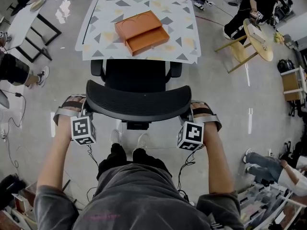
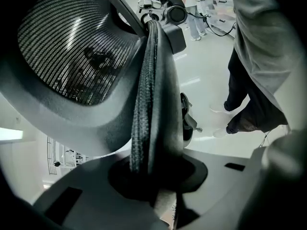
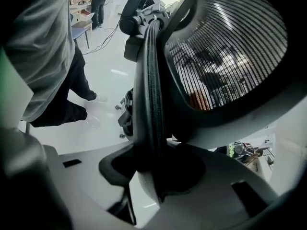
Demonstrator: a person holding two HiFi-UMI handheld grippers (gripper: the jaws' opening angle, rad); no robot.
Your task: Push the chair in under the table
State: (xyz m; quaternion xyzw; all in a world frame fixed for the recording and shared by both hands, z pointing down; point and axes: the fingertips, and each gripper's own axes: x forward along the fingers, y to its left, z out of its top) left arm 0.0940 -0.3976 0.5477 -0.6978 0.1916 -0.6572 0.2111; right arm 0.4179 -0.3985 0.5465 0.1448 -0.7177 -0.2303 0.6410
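A black mesh office chair (image 1: 139, 102) stands in front of me, its seat right at the near edge of the triangle-patterned table (image 1: 184, 13). My left gripper (image 1: 86, 110) clamps the left edge of the curved backrest (image 2: 153, 80), and my right gripper (image 1: 190, 111) clamps the right edge (image 3: 151, 80). In the left gripper view the padded rim runs down into the gap between the jaws (image 2: 153, 176). The right gripper view shows the same: the rim fills the jaws (image 3: 158, 171). The chair's base is hidden under the backrest.
An orange box (image 1: 141, 31) lies on the table. A round wooden stool (image 1: 256, 40) stands at the right, and a white table on a black frame (image 1: 24, 23) at the left. People sit and stand around the edges. My own feet (image 1: 127, 138) are just behind the chair.
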